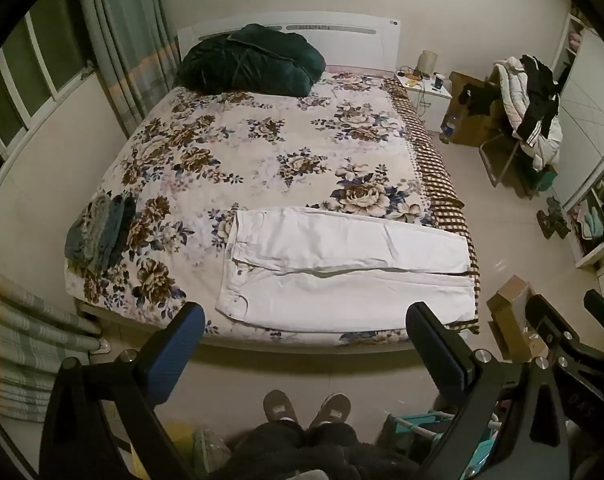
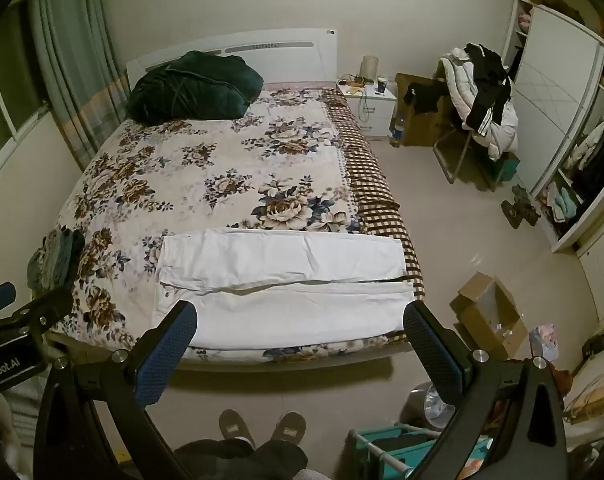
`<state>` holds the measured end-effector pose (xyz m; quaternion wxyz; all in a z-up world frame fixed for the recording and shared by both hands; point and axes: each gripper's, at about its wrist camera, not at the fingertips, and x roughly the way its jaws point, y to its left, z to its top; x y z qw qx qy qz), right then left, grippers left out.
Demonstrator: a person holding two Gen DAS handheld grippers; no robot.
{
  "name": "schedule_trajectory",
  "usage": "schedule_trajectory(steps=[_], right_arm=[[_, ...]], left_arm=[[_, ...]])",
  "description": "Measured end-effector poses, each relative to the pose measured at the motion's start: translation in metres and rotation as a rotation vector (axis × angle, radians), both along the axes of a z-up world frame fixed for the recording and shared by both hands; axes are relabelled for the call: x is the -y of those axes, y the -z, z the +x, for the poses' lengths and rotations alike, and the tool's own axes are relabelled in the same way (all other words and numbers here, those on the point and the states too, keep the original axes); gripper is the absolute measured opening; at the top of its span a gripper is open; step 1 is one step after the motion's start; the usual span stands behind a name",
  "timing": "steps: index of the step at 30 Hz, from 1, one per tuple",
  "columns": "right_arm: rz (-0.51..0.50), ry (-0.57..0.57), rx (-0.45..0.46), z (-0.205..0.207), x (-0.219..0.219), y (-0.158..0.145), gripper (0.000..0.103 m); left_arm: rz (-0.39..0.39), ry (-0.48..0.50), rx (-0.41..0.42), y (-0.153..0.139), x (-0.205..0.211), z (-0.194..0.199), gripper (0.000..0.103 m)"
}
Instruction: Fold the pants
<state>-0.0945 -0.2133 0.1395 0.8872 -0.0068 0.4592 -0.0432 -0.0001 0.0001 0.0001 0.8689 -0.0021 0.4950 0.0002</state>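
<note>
1. The big bed with the flowery brown and white blanket is in front of both hand-held grippers and fills most of each view.
2. The long white cloth pants lie flat on the near edge of the bed, just ahead of the hand-held grippers. The waist end points to the left and the leg ends point to the right. One leg lies beside the other, with a thin dark gap between them.
3. A puffy dark green quilt sits far ahead by the white headboard.
4. A small pile of grey and green folded clothes sits on the bed, ahead and to the left of the left hand-held gripper.
5. The left hand-held gripper has its two blue-padded fingers wide apart and holds nothing. It is up in the air, not touching the pants.
6. The right hand-held gripper also has its fingers wide apart and holds nothing.
7. Two grey slippers show on the floor below the hand-held grippers.
</note>
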Motion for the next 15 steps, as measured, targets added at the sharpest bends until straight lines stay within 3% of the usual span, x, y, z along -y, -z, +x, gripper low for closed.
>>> schedule_trajectory(steps=[15], right_arm=[[-0.009, 0.002, 0.001, -0.0001, -0.0001, -0.0002, 0.103]], left_arm=[[-0.004, 0.006, 0.004, 0.0019, -0.0024, 0.0022, 0.103]])
